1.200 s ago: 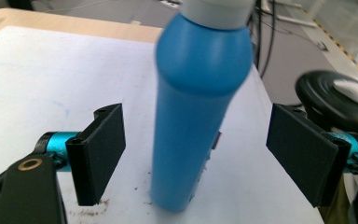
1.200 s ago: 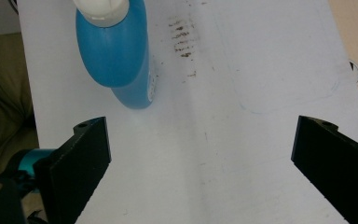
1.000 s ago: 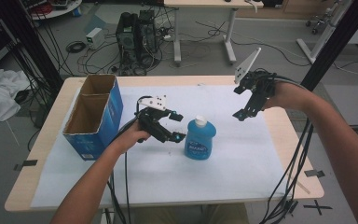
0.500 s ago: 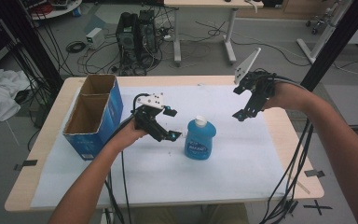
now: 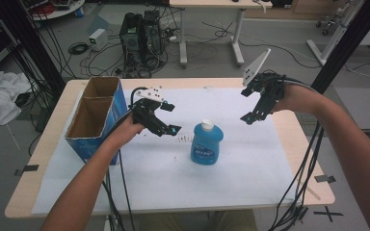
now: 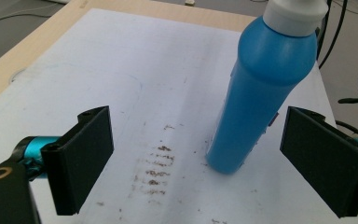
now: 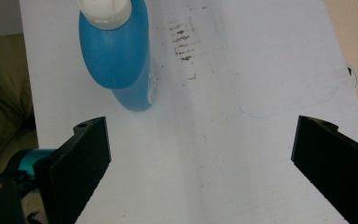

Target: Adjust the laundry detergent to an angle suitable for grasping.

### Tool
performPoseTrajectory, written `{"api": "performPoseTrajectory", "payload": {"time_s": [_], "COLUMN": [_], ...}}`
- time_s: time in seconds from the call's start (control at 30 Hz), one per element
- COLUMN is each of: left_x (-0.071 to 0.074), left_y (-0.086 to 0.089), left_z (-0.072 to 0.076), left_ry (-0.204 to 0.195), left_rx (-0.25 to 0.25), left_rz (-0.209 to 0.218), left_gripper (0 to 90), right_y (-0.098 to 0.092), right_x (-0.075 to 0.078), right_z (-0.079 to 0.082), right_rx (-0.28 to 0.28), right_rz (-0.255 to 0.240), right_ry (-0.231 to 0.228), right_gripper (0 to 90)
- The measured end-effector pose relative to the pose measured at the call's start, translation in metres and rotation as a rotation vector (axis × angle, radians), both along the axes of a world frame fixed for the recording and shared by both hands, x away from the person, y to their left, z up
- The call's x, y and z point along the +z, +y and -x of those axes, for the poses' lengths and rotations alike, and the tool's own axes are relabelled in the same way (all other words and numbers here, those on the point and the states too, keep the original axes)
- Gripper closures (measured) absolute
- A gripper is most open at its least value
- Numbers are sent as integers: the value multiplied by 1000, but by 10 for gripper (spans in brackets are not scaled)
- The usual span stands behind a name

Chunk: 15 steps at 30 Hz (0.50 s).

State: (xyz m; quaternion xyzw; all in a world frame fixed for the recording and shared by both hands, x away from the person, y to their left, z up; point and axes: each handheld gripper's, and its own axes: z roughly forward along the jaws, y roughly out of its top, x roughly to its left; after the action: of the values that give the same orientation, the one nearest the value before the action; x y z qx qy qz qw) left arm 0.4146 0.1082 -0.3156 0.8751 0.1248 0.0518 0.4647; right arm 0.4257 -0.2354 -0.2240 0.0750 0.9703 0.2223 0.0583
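Smooth blue plastic bottle (image 5: 206,143), white-capped

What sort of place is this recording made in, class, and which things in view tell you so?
Probably a lab or workshop set up for recording: a computer tower stands on the floor amid loose cables, black frame posts flank the table, and its top bears a white sheet.
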Motion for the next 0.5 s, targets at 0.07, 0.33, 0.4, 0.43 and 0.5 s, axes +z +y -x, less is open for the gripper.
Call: {"api": "performPoseTrajectory", "payload": {"time_s": [0.07,0.33,0.4,0.43,0.5], "left_x": [3,16,18,20,24], "left_y": [2,5,4,5,6], "left_z": [-1,-6,-7,-9,-11], "left_ry": [-6,-23,-17,-27,-11], "left_rx": [9,38,54,55,84], "left_rz": [-6,-56,-67,-85,-97], "left_gripper": [95,95,95,95,95], "right_y": [0,-1,-1,0,0], "right_x": [0,0,0,0,-1], "right_z": [0,-3,-3,-4,-4], "right_rx": [2,17,16,16,18], "right_rz": [-2,-8,-8,-8,-11], "right_ry": [-1,-5,-4,-1,-1], "right_gripper": [35,36,35,35,35]}}
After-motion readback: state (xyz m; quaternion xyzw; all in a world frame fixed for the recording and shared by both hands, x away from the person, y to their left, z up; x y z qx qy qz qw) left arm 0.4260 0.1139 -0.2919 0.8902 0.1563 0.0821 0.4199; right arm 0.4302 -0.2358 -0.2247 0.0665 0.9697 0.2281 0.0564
